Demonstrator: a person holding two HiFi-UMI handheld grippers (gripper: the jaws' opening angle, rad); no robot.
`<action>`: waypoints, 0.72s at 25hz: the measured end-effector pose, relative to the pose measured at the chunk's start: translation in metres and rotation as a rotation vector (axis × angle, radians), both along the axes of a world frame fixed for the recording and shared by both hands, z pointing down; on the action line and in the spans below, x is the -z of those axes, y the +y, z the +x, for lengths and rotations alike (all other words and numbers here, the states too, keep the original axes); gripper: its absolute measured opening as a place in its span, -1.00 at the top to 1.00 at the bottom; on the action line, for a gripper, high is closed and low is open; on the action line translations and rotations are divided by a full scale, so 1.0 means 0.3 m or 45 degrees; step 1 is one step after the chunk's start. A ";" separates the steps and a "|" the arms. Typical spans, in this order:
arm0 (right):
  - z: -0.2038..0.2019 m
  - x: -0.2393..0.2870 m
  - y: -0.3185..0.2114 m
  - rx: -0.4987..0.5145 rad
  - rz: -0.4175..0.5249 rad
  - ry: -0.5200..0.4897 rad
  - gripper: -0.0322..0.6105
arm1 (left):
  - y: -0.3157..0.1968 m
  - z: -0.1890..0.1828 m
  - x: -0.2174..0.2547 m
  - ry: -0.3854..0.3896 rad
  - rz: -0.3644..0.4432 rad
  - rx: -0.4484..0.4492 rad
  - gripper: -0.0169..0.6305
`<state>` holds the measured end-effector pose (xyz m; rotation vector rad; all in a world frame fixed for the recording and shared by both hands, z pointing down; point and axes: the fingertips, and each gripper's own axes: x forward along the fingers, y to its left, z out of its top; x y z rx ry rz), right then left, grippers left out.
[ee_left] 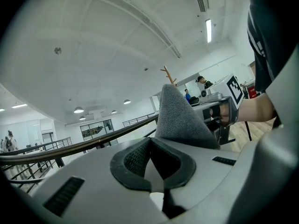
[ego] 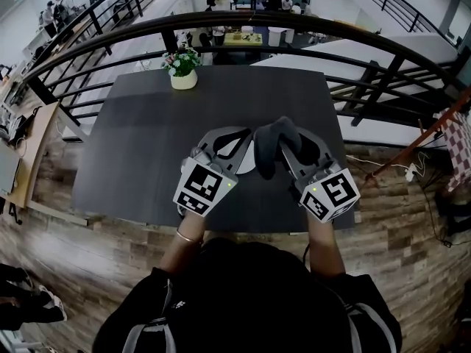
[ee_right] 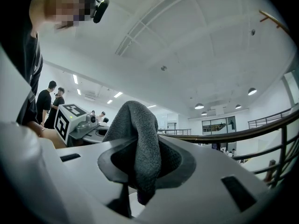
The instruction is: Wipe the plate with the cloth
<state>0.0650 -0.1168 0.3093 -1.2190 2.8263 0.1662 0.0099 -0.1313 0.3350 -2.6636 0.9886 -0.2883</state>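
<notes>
Both grippers are held up over the dark table point(ego: 140, 145), tips close together. My left gripper point(ego: 246, 132) point(ee_left: 150, 143) has its jaws shut; a white plate point(ego: 246, 159) shows right beside its tip, mostly hidden, and a white sliver point(ee_left: 156, 200) shows under the pads. A grey cloth point(ego: 268, 151) point(ee_right: 140, 134) is pinched in my right gripper point(ego: 283, 129) point(ee_right: 140, 160) and drapes over its pads. In the left gripper view the cloth point(ee_left: 180, 120) rises as a cone just past the jaws, with the right gripper point(ee_left: 219, 113) behind it.
A small potted plant point(ego: 182, 70) stands at the table's far edge. A curved black railing point(ego: 294, 24) runs behind the table. Wooden floor point(ego: 397, 212) surrounds it. People stand far off in the hall.
</notes>
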 end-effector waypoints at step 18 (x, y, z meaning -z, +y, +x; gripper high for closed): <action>-0.004 -0.023 0.011 0.013 -0.027 0.004 0.65 | 0.014 0.002 -0.018 0.017 -0.027 -0.005 0.92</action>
